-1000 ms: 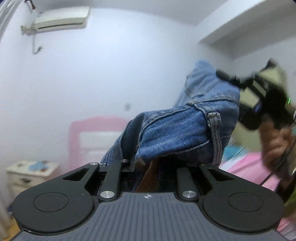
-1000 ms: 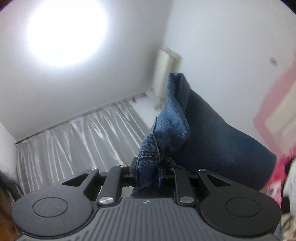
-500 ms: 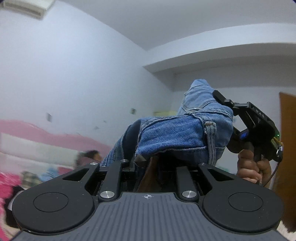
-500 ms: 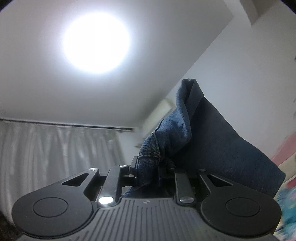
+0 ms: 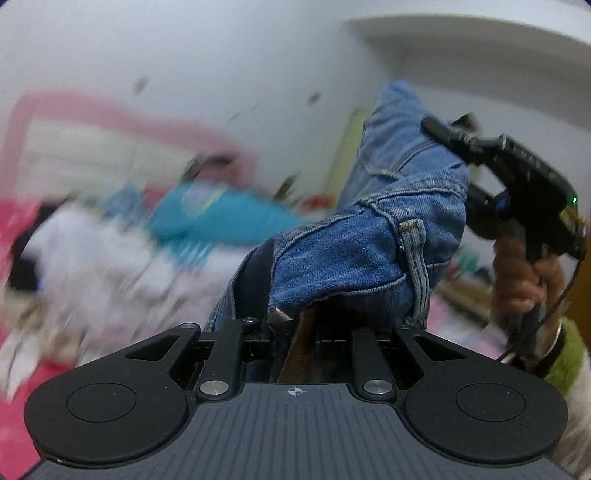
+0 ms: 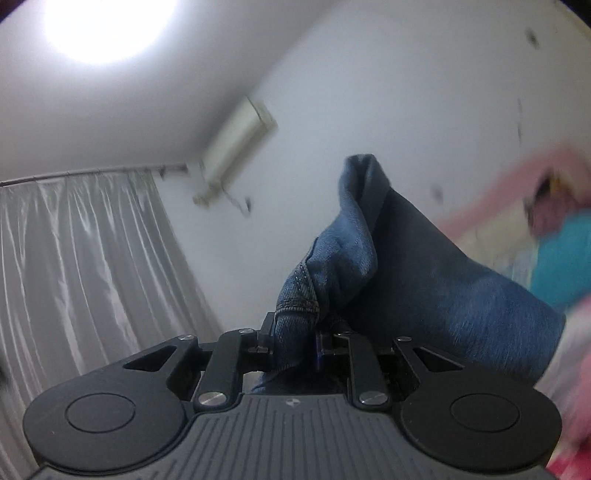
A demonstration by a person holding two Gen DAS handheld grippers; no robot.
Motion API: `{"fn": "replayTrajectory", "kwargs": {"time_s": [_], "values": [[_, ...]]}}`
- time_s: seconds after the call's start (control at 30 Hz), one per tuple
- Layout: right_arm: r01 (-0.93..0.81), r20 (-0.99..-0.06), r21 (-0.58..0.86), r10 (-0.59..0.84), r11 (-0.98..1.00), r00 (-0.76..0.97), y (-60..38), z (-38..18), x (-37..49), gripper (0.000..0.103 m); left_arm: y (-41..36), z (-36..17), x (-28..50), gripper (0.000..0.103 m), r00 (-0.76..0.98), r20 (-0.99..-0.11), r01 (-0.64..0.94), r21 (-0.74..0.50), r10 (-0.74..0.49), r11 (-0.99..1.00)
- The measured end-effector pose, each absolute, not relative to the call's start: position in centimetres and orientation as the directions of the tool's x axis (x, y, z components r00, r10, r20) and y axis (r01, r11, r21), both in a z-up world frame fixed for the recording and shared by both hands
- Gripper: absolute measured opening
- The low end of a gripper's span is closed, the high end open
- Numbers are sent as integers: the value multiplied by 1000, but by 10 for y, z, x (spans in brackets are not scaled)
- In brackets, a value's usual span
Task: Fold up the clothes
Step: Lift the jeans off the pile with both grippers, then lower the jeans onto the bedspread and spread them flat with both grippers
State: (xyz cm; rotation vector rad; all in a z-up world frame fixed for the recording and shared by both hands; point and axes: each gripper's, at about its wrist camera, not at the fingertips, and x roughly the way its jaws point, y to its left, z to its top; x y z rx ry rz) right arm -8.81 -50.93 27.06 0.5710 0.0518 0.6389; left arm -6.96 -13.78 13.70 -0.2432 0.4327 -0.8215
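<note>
A pair of blue denim jeans [image 5: 354, 254] is held up in the air between both grippers. My left gripper [image 5: 291, 325] is shut on the waistband, near a belt loop, and the cloth bunches over its fingers. In the left wrist view the other gripper [image 5: 439, 133] shows at the upper right, clamped on the jeans' far part, with a person's hand [image 5: 517, 280] on its handle. In the right wrist view my right gripper [image 6: 295, 336] is shut on a thick seamed fold of the jeans [image 6: 417, 280], which drape away to the right.
A blurred bed with a pink headboard [image 5: 122, 118] and a heap of white and teal clothes [image 5: 207, 214] lies below on the left. The right wrist view looks up at a white curtain [image 6: 81, 266], a wall air conditioner [image 6: 236, 144] and a bright ceiling lamp [image 6: 107, 26].
Both grippers have swung down and turned with the jeans still gripped. The left view has dropped from wall and ceiling to the bed; the right view now shows the headboard at its edge.
</note>
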Motion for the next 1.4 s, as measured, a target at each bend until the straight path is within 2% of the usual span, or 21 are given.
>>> {"fn": "replayTrajectory", "kwargs": {"time_s": [0.13, 0.27, 0.37, 0.43, 0.5, 0.53, 0.6, 0.67, 0.73, 0.77, 0.8, 0.9, 1.03, 1.17, 1.27, 1.37, 1.4], "values": [[-530, -8, 586, 659, 613, 752, -442, 193, -26, 22, -65, 61, -62, 14, 640, -351, 499, -486, -683, 717], [-533, -147, 623, 754, 573, 640, -367, 141, 40, 22, -12, 31, -54, 14, 708, -413, 309, -549, -573, 777], [-550, -259, 650, 833, 525, 489, -283, 102, 98, 22, 37, 2, -64, 14, 754, -480, 123, -566, -448, 815], [-513, -359, 668, 837, 539, 412, -224, 69, 129, 27, 65, -17, -68, 17, 746, -566, -23, -549, -351, 836], [-461, -461, 673, 816, 578, 350, -174, 32, 156, 46, 87, -40, -68, 23, 705, -657, -156, -512, -268, 845], [-429, -513, 669, 795, 607, 325, -153, 11, 167, 46, 97, -48, -71, 27, 696, -680, -212, -502, -231, 839], [-349, -557, 709, 790, 613, 257, -140, -28, 177, 46, 113, -59, -76, 28, 687, -704, -290, -491, -178, 821], [-287, -519, 762, 813, 580, 265, -148, -33, 171, 46, 122, -62, -75, 31, 695, -703, -317, -489, -151, 813], [-254, -488, 790, 823, 558, 290, -165, -34, 158, 46, 126, -60, -73, 39, 710, -691, -322, -488, -134, 811], [-252, -476, 794, 823, 554, 310, -179, -33, 147, 49, 126, -58, -71, 41, 713, -688, -313, -484, -134, 817], [-253, -487, 783, 813, 569, 320, -187, -28, 139, 53, 125, -56, -68, 44, 715, -685, -300, -480, -138, 824], [-234, -535, 757, 784, 610, 315, -210, -23, 112, 54, 113, -53, -65, 54, 711, -685, -242, -448, -157, 861], [-227, -611, 699, 732, 678, 302, -198, -26, 109, 54, 99, -44, -72, 57, 684, -725, -231, -323, -83, 918], [-240, -699, 594, 640, 768, 318, -155, -46, 149, 56, 96, -54, -73, 57, 646, -755, -232, -338, -115, 912], [-284, -751, 538, 605, 793, 265, -124, -61, 172, 57, 90, -62, -76, 58, 610, -778, -215, -346, -151, 913], [-369, -769, 522, 612, 769, 186, -95, -65, 174, 51, 84, -72, -79, 60, 586, -798, -213, -320, -142, 923], [-405, -778, 492, 599, 770, 193, -91, -64, 170, 44, 83, -77, -79, 60, 578, -805, -220, -311, -134, 925]]}}
